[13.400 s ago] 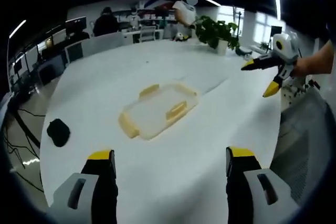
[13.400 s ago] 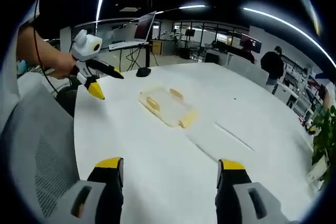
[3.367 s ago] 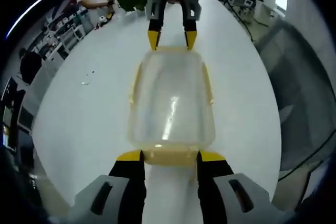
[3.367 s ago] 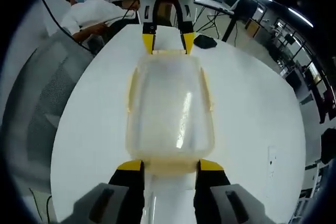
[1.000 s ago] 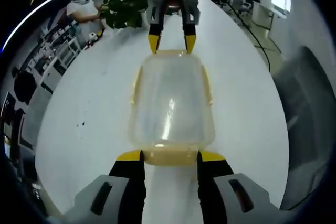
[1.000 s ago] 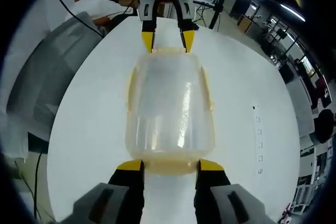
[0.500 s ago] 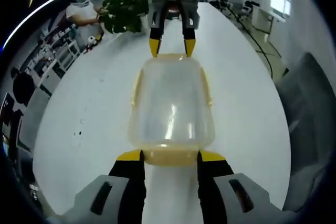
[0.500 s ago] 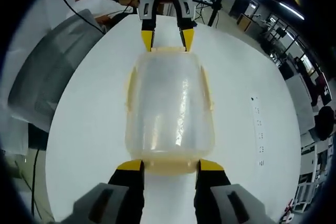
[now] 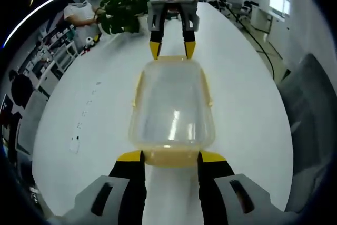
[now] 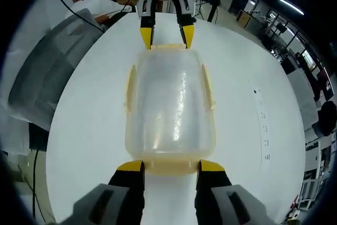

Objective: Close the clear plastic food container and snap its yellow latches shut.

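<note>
Since the first frames the two grippers have come from well apart to the two short ends of the clear plastic container, which then lay flat and unattended on the white table. Over the last second almost nothing has shifted; only the background slides a little behind it.

In the left gripper view, the left gripper has its yellow-tipped black jaws standing either side of the near end's yellow latch, touching it, closed in on that flap. At the far end of the container the right gripper points back, its tips at the opposite rim.

The right gripper view mirrors this: the right gripper grips the near yellow latch, and the left gripper meets the far edge.

The container is a rounded-cornered rectangle, glossy and translucent, with light streaks along its domed surface and thin yellow latches folded along its long sides. It sits at the middle of the smooth, matte, oval table. Beyond the container's far end stands a leafy green plant; grey mesh chair fabric lies off the table's edge.
</note>
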The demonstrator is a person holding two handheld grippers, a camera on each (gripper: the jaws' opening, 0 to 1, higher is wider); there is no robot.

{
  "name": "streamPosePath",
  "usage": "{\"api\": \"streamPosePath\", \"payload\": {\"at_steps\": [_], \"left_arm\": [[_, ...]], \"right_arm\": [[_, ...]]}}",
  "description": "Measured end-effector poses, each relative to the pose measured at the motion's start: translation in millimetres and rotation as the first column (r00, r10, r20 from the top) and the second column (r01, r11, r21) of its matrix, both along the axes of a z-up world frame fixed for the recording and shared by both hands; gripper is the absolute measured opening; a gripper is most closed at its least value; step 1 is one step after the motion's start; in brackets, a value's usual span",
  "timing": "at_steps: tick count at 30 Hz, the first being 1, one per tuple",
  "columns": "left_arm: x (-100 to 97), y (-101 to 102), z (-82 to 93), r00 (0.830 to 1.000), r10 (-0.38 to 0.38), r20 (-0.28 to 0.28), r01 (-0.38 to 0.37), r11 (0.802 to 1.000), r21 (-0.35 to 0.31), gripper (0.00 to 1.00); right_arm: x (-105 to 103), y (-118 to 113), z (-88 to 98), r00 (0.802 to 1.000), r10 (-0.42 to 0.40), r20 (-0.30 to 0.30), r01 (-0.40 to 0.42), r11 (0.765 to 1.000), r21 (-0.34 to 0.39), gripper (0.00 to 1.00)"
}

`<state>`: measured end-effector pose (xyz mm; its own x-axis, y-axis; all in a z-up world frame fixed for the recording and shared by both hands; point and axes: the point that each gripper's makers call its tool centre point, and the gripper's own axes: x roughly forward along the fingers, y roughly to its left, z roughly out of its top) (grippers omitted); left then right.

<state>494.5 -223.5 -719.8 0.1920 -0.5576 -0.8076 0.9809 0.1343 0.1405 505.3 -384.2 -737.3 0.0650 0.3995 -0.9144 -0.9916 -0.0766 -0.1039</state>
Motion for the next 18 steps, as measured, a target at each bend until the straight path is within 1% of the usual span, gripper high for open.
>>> {"api": "streamPosePath", "payload": {"at_steps": [10, 13, 18], "left_arm": [[6.0, 0.8, -0.4, 1.000, -0.013, 0.004, 0.013, 1.000, -0.002, 0.36], [5.8, 0.2, -4.3, 1.000, -0.018, -0.001, 0.018, 1.000, 0.008, 0.36], [7.3, 0.8, -7.7, 1.000, -0.017, -0.006, 0.017, 1.000, 0.011, 0.36]], "right_arm": [[1.0, 0.3, -0.7, 1.000, -0.022, -0.017, 0.022, 1.000, 0.010, 0.35], [0.3, -0.4, -4.0, 0.999, -0.029, -0.028, 0.029, 1.000, 0.009, 0.35], [-0.7, -0.2, -3.8, 0.999, -0.032, -0.033, 0.032, 0.999, 0.013, 0.35]]}}
